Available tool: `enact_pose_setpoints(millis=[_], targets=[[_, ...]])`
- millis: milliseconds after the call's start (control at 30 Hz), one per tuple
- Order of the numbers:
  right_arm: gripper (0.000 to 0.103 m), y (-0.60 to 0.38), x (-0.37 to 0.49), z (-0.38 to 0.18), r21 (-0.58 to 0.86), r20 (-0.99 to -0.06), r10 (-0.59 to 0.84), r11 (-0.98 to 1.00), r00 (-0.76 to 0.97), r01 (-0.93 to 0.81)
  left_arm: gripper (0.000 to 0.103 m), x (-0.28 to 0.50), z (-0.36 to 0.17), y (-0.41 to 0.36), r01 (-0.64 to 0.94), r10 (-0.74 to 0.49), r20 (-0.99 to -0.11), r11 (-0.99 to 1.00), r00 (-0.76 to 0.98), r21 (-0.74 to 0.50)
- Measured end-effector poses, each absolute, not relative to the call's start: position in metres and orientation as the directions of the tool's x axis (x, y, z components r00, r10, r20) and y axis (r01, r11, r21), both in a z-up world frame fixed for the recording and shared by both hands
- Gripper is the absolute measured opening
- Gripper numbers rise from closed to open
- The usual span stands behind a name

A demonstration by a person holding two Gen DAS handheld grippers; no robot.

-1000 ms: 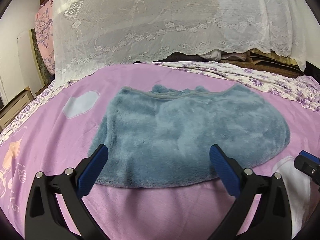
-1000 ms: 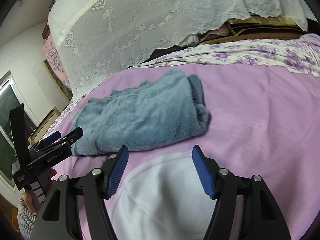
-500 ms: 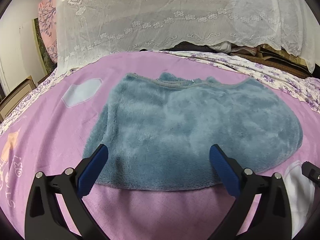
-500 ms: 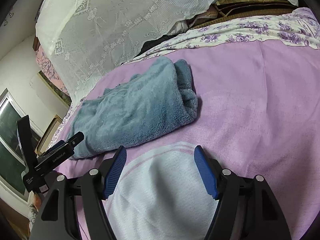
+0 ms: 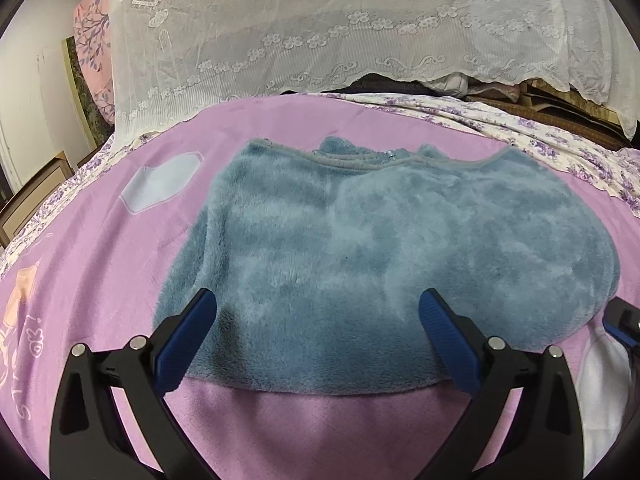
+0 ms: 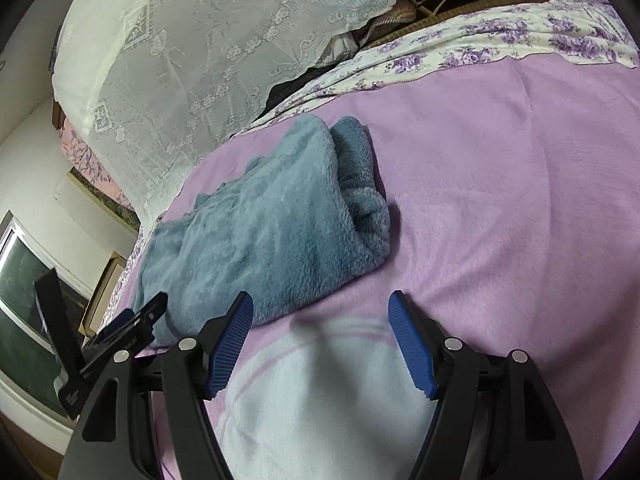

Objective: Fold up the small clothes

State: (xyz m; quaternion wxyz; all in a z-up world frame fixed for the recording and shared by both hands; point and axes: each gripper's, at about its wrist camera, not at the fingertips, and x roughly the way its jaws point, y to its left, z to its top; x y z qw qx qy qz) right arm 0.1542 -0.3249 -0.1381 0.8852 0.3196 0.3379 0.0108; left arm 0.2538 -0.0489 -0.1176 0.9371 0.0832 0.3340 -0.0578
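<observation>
A fluffy blue-grey garment (image 5: 360, 264) lies folded over on the pink bedspread (image 5: 100, 264), its neckline trim at the far side. My left gripper (image 5: 318, 312) is open, low over the garment's near hem, with nothing between its blue pads. In the right wrist view the same garment (image 6: 272, 236) lies to the left, its folded right end rolled up thick. My right gripper (image 6: 320, 320) is open over a white patch (image 6: 328, 400) printed on the bedspread, just off the garment's near right corner. The left gripper (image 6: 132, 320) shows at the garment's left edge.
A white lace cover (image 5: 320, 28) drapes over piled bedding at the back. A floral purple sheet (image 6: 500, 40) edges the far side of the bed. A pale patch (image 5: 160, 186) is printed on the bedspread left of the garment. A window (image 6: 20, 300) stands at far left.
Both grippers have come closer to the garment and lower; it fills more of each view. The right gripper has rolled, tilting its view. Neither gripper's jaws moved.
</observation>
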Motion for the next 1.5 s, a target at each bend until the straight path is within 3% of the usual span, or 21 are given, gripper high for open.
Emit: enact_pose_setpoints(millis=[533,667,900,1267,1500], targets=[[0.073,-0.331,0.216,-0.139,0.596,-0.593,0.224,0.768,0.773,0.235,0.099,0.261,-0.124,-0.049,0.172,-0.054,-0.656,0.978,0.753,0.117],[0.069,-0.333,0.219,-0.139,0.601,-0.584,0.22,0.764,0.781,0.235,0.099,0.263,-0.126,-0.05,0.175,-0.053,-0.66,0.977,0.75,0.12],[0.041,-0.336,0.212,-0.142,0.649,-0.537,0.264,0.736,0.801,0.191,0.099,0.264,-0.127,-0.052,0.176,-0.05,-0.662,0.977,0.748,0.124],[0.047,-0.335,0.213,-0.146,0.667,-0.532,0.289,0.722,0.796,0.184,0.099,0.264,-0.127,-0.052,0.176,-0.05,-0.662,0.976,0.748,0.126],[0.037,-0.332,0.21,-0.143,0.649,-0.527,0.274,0.741,0.804,0.173,0.099,0.264,-0.127,-0.051,0.177,-0.05,-0.664,0.976,0.746,0.125]])
